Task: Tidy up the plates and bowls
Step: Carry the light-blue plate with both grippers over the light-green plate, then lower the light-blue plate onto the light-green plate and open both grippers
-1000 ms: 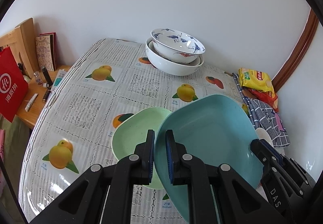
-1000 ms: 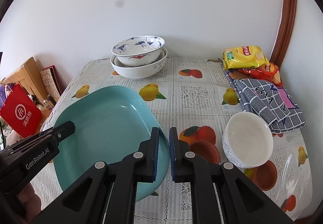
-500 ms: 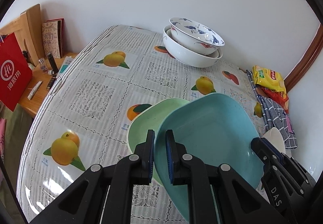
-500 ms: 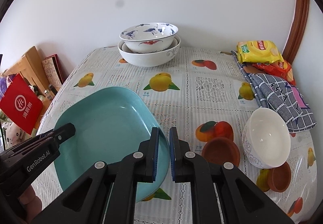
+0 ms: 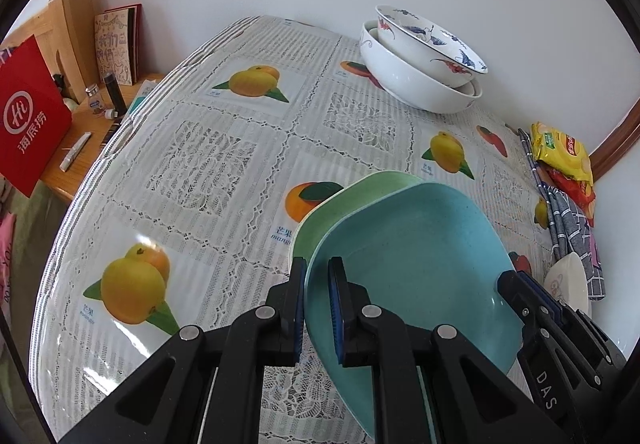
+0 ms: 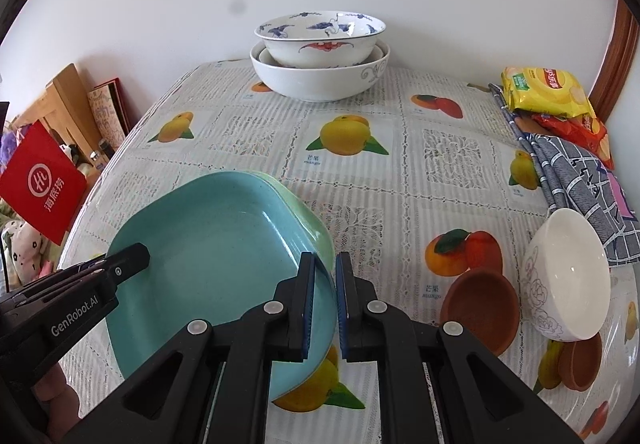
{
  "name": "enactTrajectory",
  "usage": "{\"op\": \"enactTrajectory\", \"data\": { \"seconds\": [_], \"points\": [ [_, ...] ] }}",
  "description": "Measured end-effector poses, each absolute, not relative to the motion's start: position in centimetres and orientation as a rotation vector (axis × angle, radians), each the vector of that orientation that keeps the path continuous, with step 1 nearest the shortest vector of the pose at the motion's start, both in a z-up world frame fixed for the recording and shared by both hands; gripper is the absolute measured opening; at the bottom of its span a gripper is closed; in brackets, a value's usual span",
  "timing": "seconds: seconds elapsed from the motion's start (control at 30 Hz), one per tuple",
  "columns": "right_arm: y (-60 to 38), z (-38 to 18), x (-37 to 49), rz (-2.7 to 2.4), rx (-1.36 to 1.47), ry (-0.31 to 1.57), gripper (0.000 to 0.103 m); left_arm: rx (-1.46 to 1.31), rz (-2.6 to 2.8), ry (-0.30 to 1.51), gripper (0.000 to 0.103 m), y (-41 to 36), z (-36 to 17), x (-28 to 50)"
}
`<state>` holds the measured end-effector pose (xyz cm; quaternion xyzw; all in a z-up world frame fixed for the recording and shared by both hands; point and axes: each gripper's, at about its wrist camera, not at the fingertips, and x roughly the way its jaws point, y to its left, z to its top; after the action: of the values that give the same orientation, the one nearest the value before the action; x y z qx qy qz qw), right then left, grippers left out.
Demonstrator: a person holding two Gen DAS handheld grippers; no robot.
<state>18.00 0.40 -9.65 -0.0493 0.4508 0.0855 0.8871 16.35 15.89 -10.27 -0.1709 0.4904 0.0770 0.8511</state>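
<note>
Left gripper (image 5: 317,308) angled steeply down toward the surface (image 5: 224,164), jaws pinched on the near-left rim of the teal plate (image 5: 412,264). Right gripper (image 6: 323,304) tilted down likewise, jaws clamped on the right rim of the same teal plate (image 6: 208,256). Plate spans between the two grippers, tipped, its far edge lower. Each gripper shows in the other's view: right gripper (image 5: 532,308) at the plate's right edge, marked "DAS"; left gripper (image 6: 120,264) at the plate's left edge, marked "GenRobot.AI". Bit of a hand (image 6: 56,396) under the left gripper body, bottom-left corner of the right wrist view.

Green plate (image 5: 340,204) directly below and just past the teal one, lying on the surface; its rim pokes out beyond the teal plate's far side (image 6: 304,216). Contact between the two can't be judged.

Right of the right gripper: brown saucer (image 6: 480,308), white bowl (image 6: 568,276) leaning on it, second brown saucer (image 6: 580,364) nearer the edge. Further right, checked cloth (image 6: 572,180) and yellow snack bag (image 6: 544,88).

Far ahead of both grippers, by the wall: blue-patterned bowl (image 6: 320,38) nested in a large white bowl (image 6: 320,80).

Tablecloth fruit squares read "mango" with Chinese characters. Left, off the surface: red bag (image 5: 28,120) with a white "Hi" circle logo and Chinese text.
</note>
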Motion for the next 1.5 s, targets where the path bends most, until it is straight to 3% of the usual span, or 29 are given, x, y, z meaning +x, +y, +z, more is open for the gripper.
{"op": "enactTrajectory", "data": {
  "seconds": [0.83,1.17,1.3,1.43,1.5],
  "points": [
    [1.9,-11.4,22.0,0.229,-0.167,0.949,0.013,-0.368,0.166,1.039,0.011,16.7,-11.7,17.9],
    [1.1,-10.5,21.1,0.226,-0.161,0.925,0.019,-0.316,0.195,1.069,0.014,16.3,-11.6,16.9],
    [0.3,-9.4,20.0,0.226,-0.147,0.9,0.031,-0.301,0.197,1.052,0.022,16.2,-10.8,16.0],
    [-1.3,-8.2,18.7,0.207,-0.134,0.87,0.037,-0.291,0.196,1.024,0.022,15.8,-9.5,15.3],
    [-2.4,-7.6,18.2,0.198,-0.129,0.862,0.047,-0.287,0.191,1.005,0.022,15.4,-8.7,14.9]
  ]
}}
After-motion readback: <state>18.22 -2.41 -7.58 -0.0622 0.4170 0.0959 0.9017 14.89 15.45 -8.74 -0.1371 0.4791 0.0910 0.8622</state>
